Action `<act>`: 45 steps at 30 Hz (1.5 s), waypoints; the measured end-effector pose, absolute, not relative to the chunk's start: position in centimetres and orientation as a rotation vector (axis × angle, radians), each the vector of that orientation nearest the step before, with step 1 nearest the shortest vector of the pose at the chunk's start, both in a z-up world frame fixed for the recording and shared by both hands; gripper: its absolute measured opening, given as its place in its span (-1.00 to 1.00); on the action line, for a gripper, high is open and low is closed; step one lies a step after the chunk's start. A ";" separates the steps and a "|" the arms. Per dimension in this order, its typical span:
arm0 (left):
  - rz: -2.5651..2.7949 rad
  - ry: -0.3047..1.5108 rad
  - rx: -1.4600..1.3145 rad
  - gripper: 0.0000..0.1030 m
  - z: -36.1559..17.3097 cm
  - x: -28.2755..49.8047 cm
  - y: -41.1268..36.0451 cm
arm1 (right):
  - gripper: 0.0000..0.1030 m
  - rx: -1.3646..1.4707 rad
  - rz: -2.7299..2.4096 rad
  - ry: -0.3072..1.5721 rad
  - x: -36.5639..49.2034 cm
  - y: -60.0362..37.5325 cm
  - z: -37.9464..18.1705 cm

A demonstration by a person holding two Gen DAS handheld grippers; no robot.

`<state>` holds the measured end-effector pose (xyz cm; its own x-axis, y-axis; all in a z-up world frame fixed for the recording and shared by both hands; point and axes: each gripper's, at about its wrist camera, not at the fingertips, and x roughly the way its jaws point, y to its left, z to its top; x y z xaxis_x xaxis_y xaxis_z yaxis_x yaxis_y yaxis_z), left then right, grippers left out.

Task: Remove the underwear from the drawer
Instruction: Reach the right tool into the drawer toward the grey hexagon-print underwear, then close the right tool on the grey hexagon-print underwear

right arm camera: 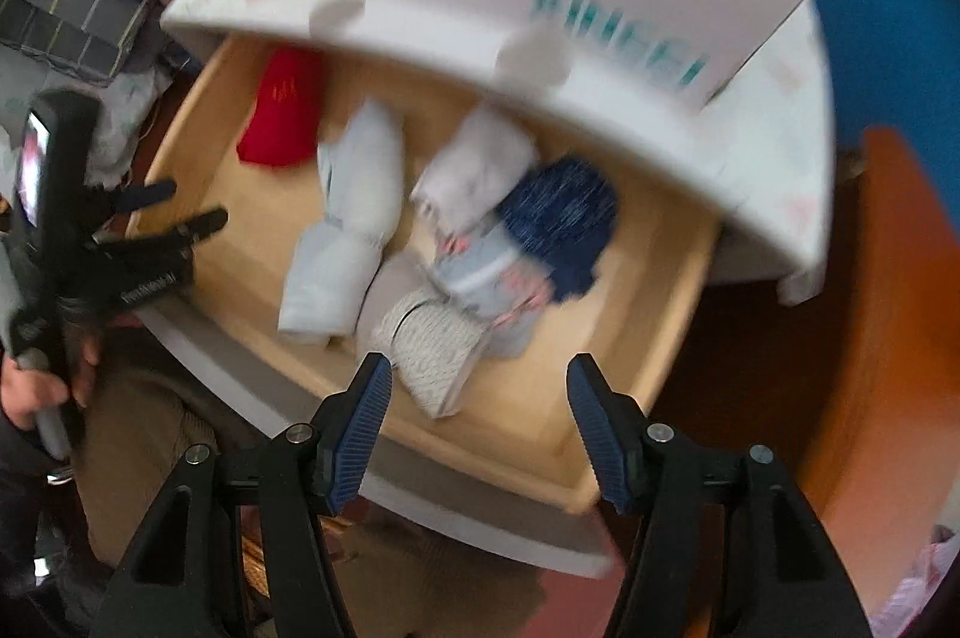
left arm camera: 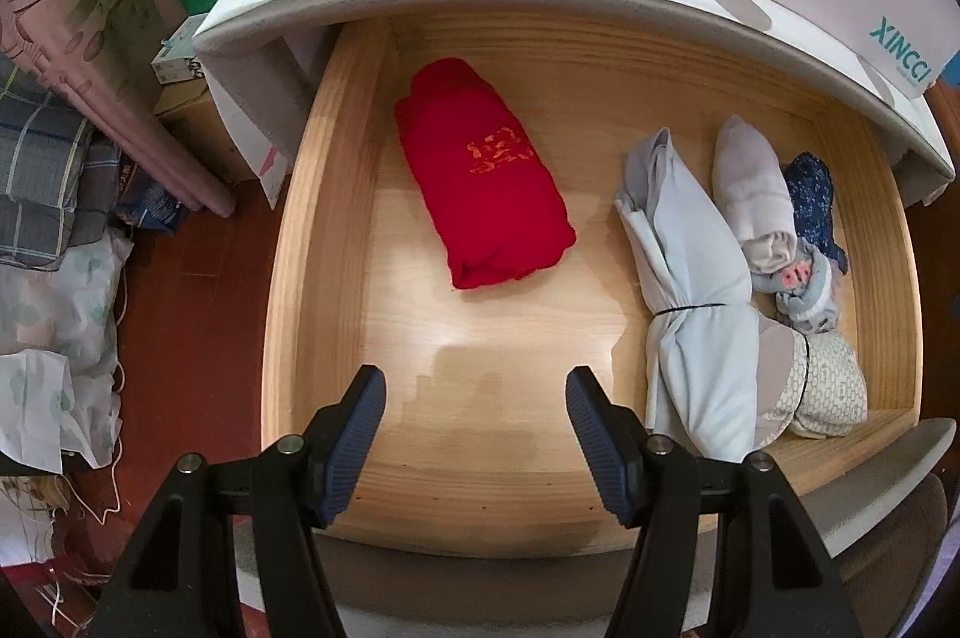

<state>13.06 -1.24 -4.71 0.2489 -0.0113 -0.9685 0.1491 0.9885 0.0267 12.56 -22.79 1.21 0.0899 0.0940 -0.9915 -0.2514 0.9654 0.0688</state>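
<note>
Rolled underwear (right arm camera: 456,332) lies at the drawer's (left arm camera: 336,230) right end: soft, light, squashy; pinch mid-roll. Left gripper (left arm camera: 477,434) and right gripper (right arm camera: 480,422) both part-open, empty, above.

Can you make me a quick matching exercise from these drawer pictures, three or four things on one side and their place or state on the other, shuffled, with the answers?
Things:
1. red folded garment with gold print
2. pale blue rolled bundle tied with a dark band
3. dark blue speckled cloth
4. left gripper

Place or state:
A. open, over bare wood at the drawer's front
B. alone in the middle of the wooden drawer
C. tucked near the drawer's right wall
D. left edge of the pile at the right

Pairs: 1-B, 2-D, 3-C, 4-A
</note>
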 end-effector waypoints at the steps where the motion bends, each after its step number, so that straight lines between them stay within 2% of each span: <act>1: -0.111 1.317 0.116 0.25 -4.7 13.1 -1.2 | 0.10 -0.114 0.273 1.469 12.6 -22.6 0.5; 6: -0.112 1.327 0.100 0.25 -4.8 13.2 -0.8 | -0.06 -0.119 0.365 1.495 13.5 -20.7 -2.0; 17: -0.109 1.335 0.097 0.25 -4.9 13.2 -0.9 | -0.12 -0.275 0.450 1.567 15.5 -16.8 -6.2; 29: -0.105 1.345 0.092 0.25 -5.1 13.3 -0.8 | -0.03 -0.290 0.417 1.602 16.0 -17.3 -8.2; 41: -0.107 1.341 0.090 0.25 -5.1 13.2 -0.8 | -0.03 -0.010 0.136 1.631 17.7 -22.9 -7.9; 43: -0.108 1.341 0.088 0.25 -5.1 13.2 -0.8 | 0.02 0.025 0.135 1.631 18.2 -23.4 -7.9; 45: -0.109 1.341 0.085 0.25 -5.1 13.2 -0.8 | 0.16 0.026 0.163 1.622 18.2 -23.6 -7.7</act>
<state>13.24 -0.84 -5.09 0.2241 -0.0300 -0.9741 0.1280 0.9918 -0.0011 18.19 -23.55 -7.73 -0.0594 0.1162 -0.9914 -0.0830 0.9892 0.1209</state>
